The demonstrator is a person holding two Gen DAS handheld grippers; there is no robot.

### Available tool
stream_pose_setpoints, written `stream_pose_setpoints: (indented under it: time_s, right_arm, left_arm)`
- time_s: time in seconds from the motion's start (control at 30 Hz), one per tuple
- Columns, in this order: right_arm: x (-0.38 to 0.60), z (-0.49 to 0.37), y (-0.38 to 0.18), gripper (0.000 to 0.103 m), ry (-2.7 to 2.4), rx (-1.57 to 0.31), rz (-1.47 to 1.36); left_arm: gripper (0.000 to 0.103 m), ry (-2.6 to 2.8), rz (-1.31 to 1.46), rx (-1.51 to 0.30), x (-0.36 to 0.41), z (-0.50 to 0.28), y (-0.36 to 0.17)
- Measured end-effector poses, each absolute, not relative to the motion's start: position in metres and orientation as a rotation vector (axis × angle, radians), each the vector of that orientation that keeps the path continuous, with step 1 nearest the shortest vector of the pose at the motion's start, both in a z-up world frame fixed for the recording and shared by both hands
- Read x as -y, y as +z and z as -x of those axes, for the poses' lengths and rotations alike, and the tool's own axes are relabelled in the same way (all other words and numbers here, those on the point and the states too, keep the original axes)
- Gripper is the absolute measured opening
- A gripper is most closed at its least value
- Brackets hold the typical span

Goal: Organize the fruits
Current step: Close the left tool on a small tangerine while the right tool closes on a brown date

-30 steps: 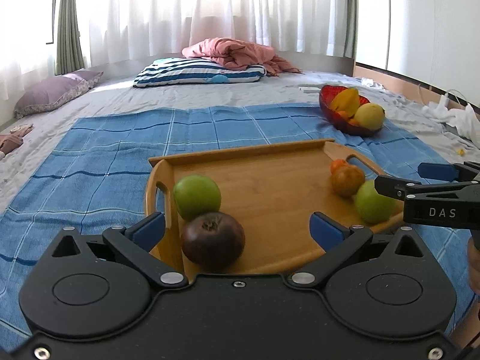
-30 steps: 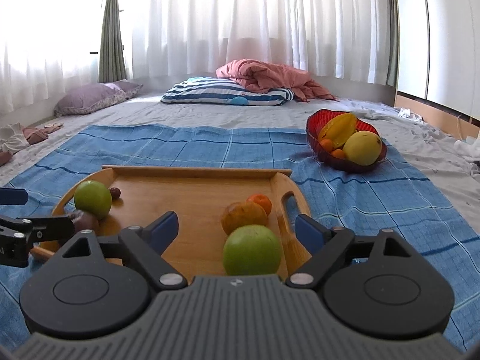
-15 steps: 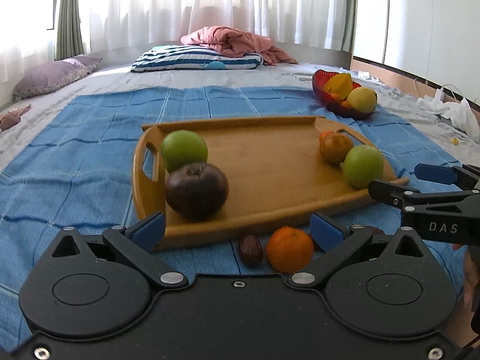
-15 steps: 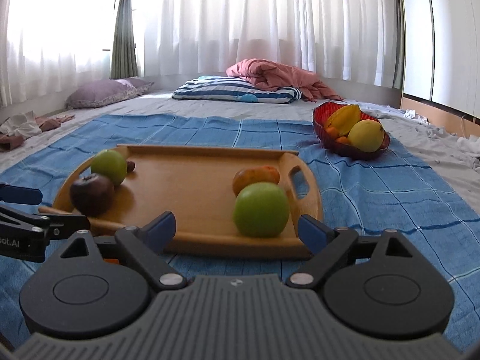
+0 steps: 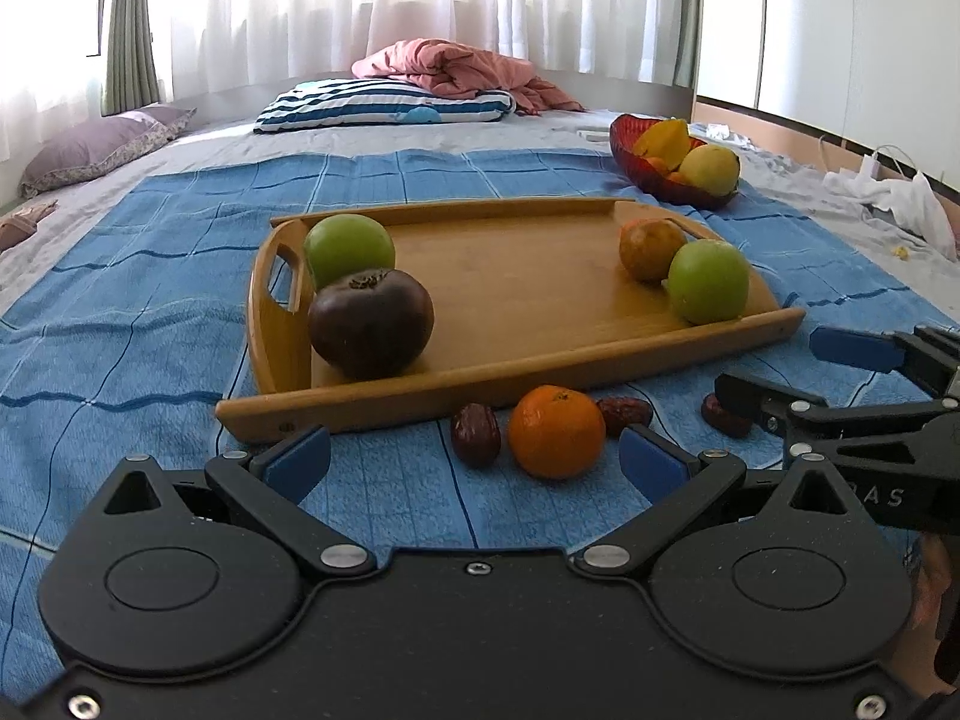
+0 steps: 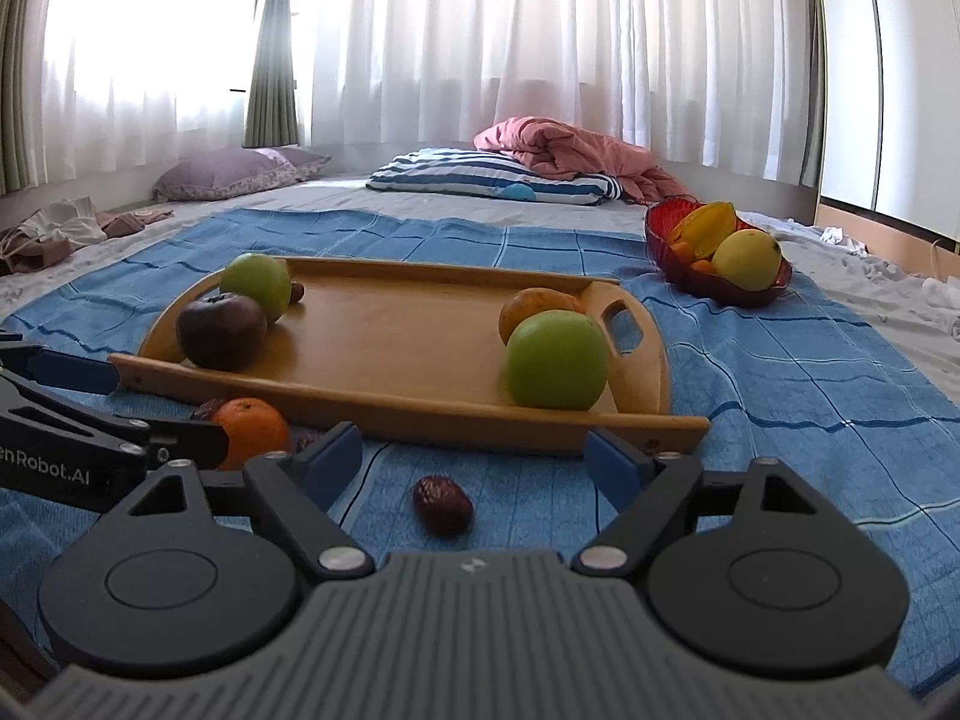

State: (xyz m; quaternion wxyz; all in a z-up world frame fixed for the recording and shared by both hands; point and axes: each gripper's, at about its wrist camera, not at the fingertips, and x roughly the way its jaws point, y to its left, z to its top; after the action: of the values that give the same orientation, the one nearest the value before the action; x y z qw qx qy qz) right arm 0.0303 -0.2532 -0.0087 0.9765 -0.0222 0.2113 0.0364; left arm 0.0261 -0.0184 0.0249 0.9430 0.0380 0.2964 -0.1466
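Left wrist view: left gripper (image 5: 474, 459) low over the blue blanket (image 5: 138, 300), fingers apart, nothing between the pads; orange (image 5: 556, 431) and a date (image 5: 475, 434) lie just ahead, near side of the wooden tray (image 5: 528, 294). On the tray: green apple (image 5: 349, 249) touching a dark purple fruit (image 5: 370, 323) at left, second green apple (image 5: 708, 281) beside a brownish-orange fruit (image 5: 651, 249) at right. Red fruit bowl (image 5: 630, 150) far right. Right wrist view: right gripper (image 6: 474, 456) wide and closing, empty; one date (image 6: 443, 505) on the blanket near its fingers.
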Motion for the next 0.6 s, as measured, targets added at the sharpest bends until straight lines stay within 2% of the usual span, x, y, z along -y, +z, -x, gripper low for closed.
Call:
stream_pose_setpoints:
  time_s: [0.4, 0.5, 0.57, 0.6]
  right_arm:
    - [0.248, -0.021, -0.023, 0.079, 0.048, -0.424, 0.04]
    - [0.248, -0.019, -0.025, 0.077, 0.039, -0.414, 0.028]
    - [0.247, -0.017, -0.026, 0.076, 0.009, -0.394, 0.025]
    - [0.247, -0.015, -0.027, 0.074, -0.009, -0.379, 0.027]
  left_arm:
    - [0.101, -0.314, -0.048, -0.59, 0.022, -0.013, 0.019]
    - [0.085, -0.323, -0.053, -0.598, 0.026, -0.012, 0.019]
    - [0.07, -0.329, -0.046, -0.611, 0.029, -0.013, 0.019]
    - [0.067, -0.331, -0.035, -0.617, 0.029, -0.013, 0.018]
